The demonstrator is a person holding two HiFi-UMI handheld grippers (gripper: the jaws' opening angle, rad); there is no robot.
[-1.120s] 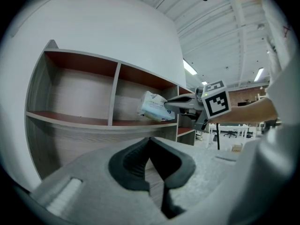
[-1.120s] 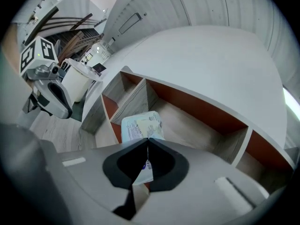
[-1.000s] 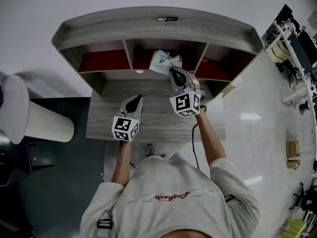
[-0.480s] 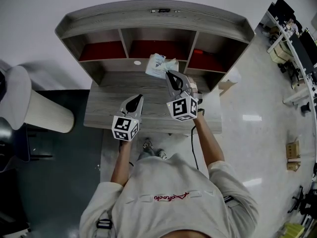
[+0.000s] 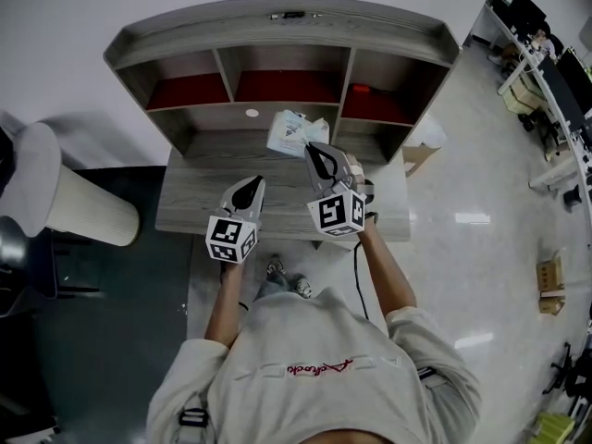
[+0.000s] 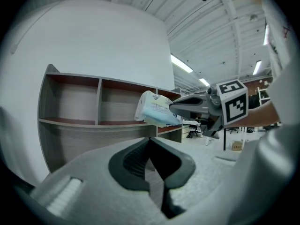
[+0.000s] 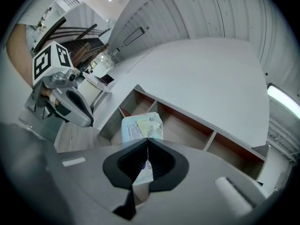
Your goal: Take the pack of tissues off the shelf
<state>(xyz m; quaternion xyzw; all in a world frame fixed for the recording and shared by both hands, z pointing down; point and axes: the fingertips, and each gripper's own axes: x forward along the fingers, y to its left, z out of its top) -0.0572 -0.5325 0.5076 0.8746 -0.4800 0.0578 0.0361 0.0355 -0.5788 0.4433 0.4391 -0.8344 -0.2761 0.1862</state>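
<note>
Pack of tissues [image 5: 289, 132] pinched by one edge in clenched right gripper [image 5: 314, 148], just outside shelf [image 5: 277, 26], above desk [image 5: 190, 202]; left gripper [image 5: 250, 185] closed, empty. Hold pinch firm; withdraw level, avoiding swing.

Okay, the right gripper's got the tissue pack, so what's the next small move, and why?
Probably lower the right gripper and set the tissue pack on the desk. Its jaws are clamped on the pack's edge, and the pack hangs in front of the shelf, outside its compartments, over bare desktop.
</note>
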